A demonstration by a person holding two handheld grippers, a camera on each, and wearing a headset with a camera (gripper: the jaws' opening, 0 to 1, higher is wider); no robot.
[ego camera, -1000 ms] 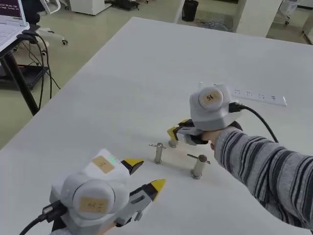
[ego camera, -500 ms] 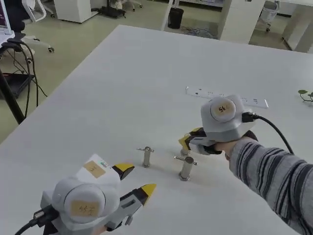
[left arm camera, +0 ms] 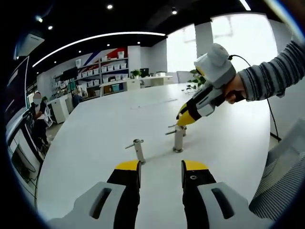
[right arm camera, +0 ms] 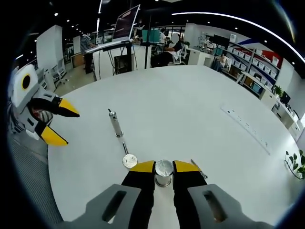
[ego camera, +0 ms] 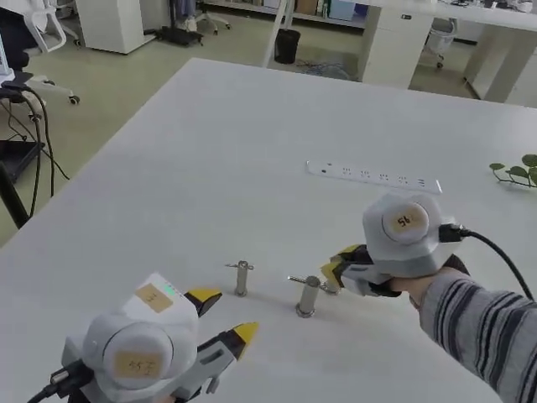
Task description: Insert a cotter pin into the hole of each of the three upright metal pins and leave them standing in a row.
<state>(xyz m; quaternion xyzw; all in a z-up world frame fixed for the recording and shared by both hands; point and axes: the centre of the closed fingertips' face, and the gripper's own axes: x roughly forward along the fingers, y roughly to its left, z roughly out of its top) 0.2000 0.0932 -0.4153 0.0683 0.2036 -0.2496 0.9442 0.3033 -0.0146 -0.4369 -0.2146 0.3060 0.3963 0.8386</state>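
Three metal pins are standing upright in a short row on the white tabletop (ego camera: pixel 252 143), near the person. The left metal pin (ego camera: pixel 241 278) is standing alone, apart from both grippers. A cotter pin (ego camera: pixel 233 266) is sticking out sideways near its top. Just beside it, the middle metal pin (ego camera: pixel 307 297) is standing too, and a second cotter pin (ego camera: pixel 296 280) is poking through near its top.

The right metal pin (right arm camera: pixel 164 171) is sitting between the yellow tips of the right gripper (right arm camera: pixel 163 166). The jaws are hugging it from both sides and pressing on it. In the right gripper view, a thin metal rod (right arm camera: pixel 198 168) is peeking out past one of the jaws. In the head view, the right gripper (ego camera: pixel 335 268) is reaching in low from the right, and a hand in a striped sleeve (ego camera: pixel 478 323) is holding it.

The left gripper (ego camera: pixel 225 315) is hanging above the tabletop, close to the person and a little way from the row. Its jaws are standing apart with nothing between them, and they are pointing toward the pins.

Farther back on the tabletop, a white power strip (ego camera: pixel 373 175) is lying flat. A small leafy plant (ego camera: pixel 513 170) is showing at the far right edge.
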